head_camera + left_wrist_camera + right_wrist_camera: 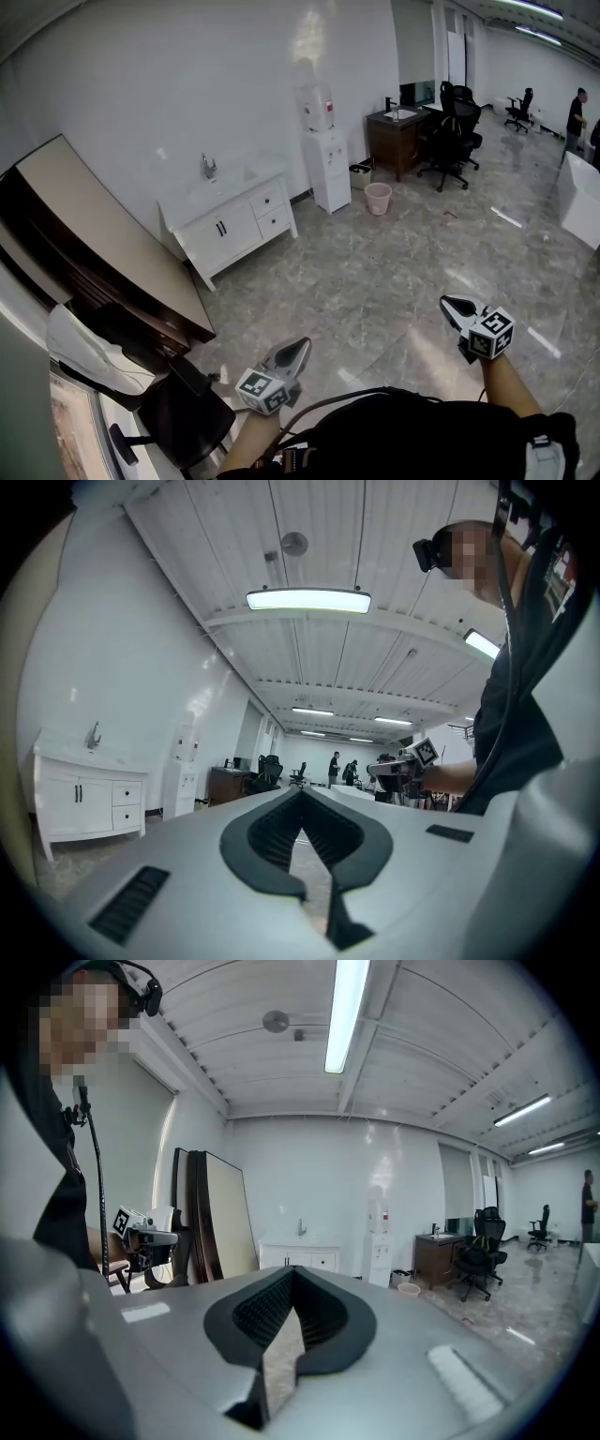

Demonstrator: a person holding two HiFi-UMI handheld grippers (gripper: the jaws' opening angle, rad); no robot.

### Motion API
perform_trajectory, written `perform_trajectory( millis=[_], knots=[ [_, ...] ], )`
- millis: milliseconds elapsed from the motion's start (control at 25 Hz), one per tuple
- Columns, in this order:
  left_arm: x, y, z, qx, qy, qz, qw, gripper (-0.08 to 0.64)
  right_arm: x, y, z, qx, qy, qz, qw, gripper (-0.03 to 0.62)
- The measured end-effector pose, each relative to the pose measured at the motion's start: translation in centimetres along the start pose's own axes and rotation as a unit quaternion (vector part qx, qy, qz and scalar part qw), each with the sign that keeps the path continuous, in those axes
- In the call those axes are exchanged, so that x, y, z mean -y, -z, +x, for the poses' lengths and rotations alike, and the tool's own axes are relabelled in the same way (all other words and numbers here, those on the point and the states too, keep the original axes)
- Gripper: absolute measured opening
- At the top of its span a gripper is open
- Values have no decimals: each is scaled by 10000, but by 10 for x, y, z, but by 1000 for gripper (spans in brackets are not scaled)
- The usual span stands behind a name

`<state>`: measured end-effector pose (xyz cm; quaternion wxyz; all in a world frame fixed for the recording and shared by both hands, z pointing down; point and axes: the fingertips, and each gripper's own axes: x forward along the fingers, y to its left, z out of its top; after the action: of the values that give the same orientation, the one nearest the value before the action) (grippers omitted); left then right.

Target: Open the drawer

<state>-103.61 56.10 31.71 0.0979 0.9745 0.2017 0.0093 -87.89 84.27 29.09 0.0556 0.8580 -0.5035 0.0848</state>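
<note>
A white vanity cabinet [239, 220] with a sink tap stands against the far wall, across the tiled floor. Its two small drawers [270, 210] on the right side are closed. Both grippers are held low in front of the person, well short of the cabinet. My left gripper [302, 343] points toward it with its jaws together and nothing between them. My right gripper [448, 301] is further right, also closed and empty. The left gripper view has the cabinet [89, 803] far off at the left beyond the shut tips [302, 792]. The right gripper view shows it [300, 1255] just above its shut tips [292, 1270].
Large boards [103, 244] lean on the left wall, with a black chair [183, 412] near my left side. Right of the cabinet stand a water dispenser [323, 155], a pink bin [378, 198], a brown desk [398, 136] and office chairs [455, 136]. A person [574, 117] stands far right.
</note>
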Motion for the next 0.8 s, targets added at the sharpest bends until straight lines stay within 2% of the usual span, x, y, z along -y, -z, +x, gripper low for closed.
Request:
perform_trajectory(
  millis=[160,440,800],
  knots=[
    [-49,-11,7,12,66,-19,10000,0,-6,-17,51,18,-47,-83,10000,-3],
    [-114,-15,12,-13,138,-78,9999,0,-4,-26,114,-34,35,-51,10000,-3],
    [-170,-18,20,-112,-143,-74,9998,0,18,-31,174,-52,-135,-31,9999,-3]
  ],
)
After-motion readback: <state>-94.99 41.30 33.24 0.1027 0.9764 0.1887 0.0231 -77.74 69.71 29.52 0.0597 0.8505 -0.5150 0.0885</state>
